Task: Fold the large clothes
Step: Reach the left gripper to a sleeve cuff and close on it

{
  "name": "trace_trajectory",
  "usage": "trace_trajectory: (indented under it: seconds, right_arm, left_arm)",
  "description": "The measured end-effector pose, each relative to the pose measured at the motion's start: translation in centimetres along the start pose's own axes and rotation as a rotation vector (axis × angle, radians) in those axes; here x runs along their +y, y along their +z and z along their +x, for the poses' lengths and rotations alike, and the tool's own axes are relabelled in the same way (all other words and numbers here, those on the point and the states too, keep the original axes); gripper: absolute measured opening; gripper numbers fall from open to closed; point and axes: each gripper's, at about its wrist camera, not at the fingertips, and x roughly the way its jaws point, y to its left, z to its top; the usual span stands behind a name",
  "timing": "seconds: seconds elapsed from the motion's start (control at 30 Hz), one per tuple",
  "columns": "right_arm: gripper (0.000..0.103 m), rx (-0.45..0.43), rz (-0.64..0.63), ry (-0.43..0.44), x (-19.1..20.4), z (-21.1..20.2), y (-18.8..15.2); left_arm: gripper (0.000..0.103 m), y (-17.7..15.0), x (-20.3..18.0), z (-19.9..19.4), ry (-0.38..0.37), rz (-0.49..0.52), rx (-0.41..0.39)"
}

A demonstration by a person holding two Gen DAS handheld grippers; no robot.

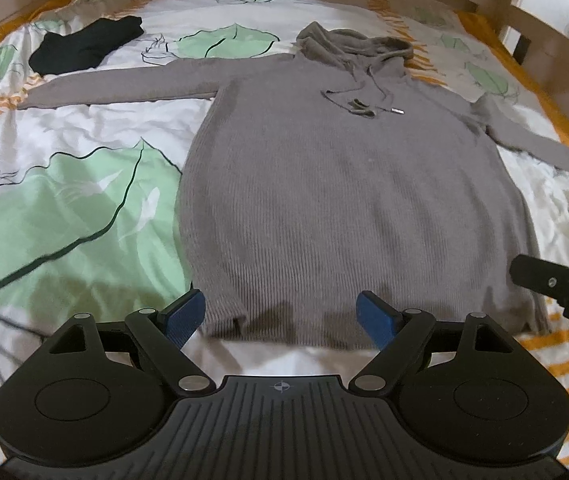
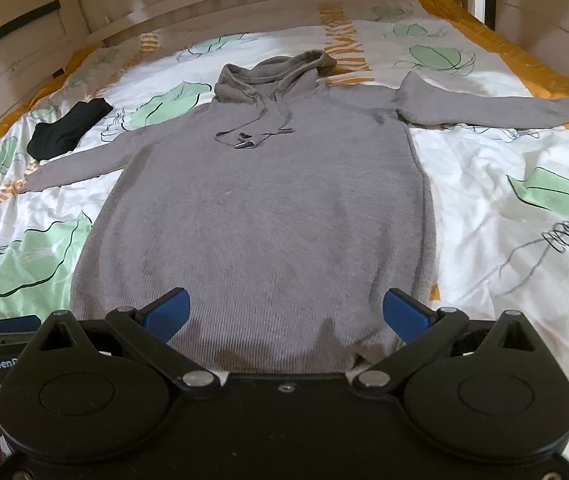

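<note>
Lying flat on the bed (image 1: 84, 200), a grey hoodie (image 1: 324, 200) had both tools, left (image 1: 282, 318) and right (image 2: 286, 314), hovering spread wide over its hem.

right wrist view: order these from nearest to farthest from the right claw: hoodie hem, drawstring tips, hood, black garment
From the right claw:
1. Hoodie hem, just under the open claw.
2. Drawstring tips, mid-chest, slightly left.
3. Hood, at the top, and black garment, far left on the bedspread: too close to call.
</note>
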Motion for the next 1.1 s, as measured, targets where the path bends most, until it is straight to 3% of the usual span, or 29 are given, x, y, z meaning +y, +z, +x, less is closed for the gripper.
trace_trajectory:
  seconds: [0.23, 0.37, 0.63, 0.83, 1.1]
  right_arm:
    - [0.103, 0.01, -0.029, 0.02, 1.0, 2.9, 2.8]
    - [0.103, 0.007, -0.026, 0.078, 1.6, 5.0, 4.9]
    - [0.103, 0.005, -0.068, 0.142, 4.1, 9.8, 9.3]
    - [0.103, 0.009, -0.121, 0.188, 6.7, 13.2, 11.7]
    - [0.103, 0.04, -0.13, 0.228, 9.4, 17.6, 12.8]
  left_arm:
    - [0.082, 4.0, 3.6, 2.3, -0.11, -0.061, -0.04]
    - [0.083, 7.5, 6.5, 3.8, -0.136, -0.083, -0.087]
    - [0.083, 14.5, 15.1, 8.5, -0.086, -0.143, -0.126]
    - [0.084, 19.1, 23.9, 13.1, -0.023, -0.268, -0.117]
    - [0.084, 22.1, 32.3, 17.8, 0.068, -0.395, -0.141]
